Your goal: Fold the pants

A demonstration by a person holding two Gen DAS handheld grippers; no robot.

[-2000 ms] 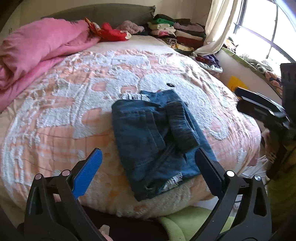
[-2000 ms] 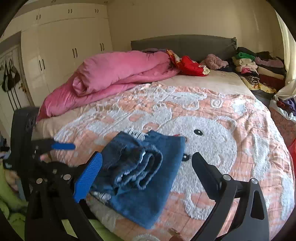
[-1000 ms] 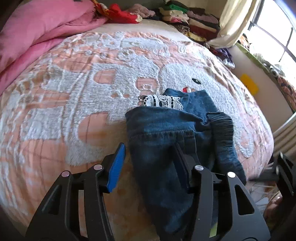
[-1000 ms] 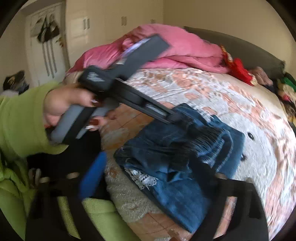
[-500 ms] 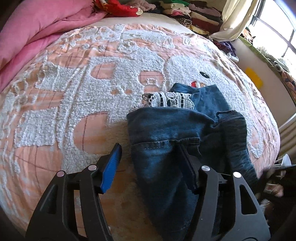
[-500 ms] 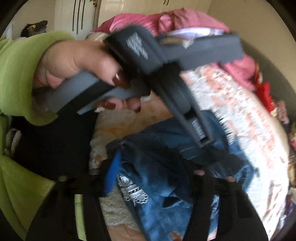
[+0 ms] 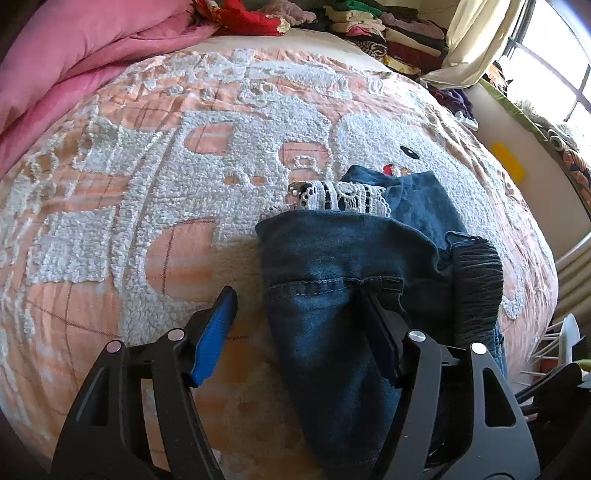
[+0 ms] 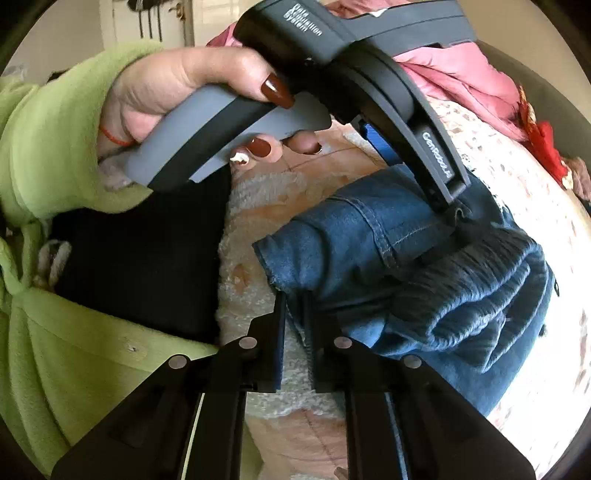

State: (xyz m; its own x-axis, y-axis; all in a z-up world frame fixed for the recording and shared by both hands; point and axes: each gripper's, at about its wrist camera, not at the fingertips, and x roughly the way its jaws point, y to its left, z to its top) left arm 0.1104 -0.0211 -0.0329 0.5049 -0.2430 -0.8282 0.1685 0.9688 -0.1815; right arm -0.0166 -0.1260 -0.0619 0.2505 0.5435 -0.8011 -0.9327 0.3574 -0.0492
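Observation:
Folded blue denim pants (image 7: 351, 266) lie on the peach and white bedspread (image 7: 147, 206), near its front edge, with a white lace hem (image 7: 340, 197) showing at the far side. My left gripper (image 7: 295, 299) is open, its jaws astride the left fold of the pants, right finger resting on the denim. In the right wrist view my right gripper (image 8: 294, 299) is shut on the near corner of the pants (image 8: 369, 236). The left gripper's body, held in a hand, reaches over the pants there.
A pink duvet (image 7: 74, 48) is bunched at the bed's far left. Stacked folded clothes (image 7: 388, 33) sit at the back right by a curtain and window. A person in a green top (image 8: 55, 295) stands at the bed's front edge.
My right gripper has come down to the pants' near corner and closed on it. My left gripper stayed over the left fold, edging slightly closer.

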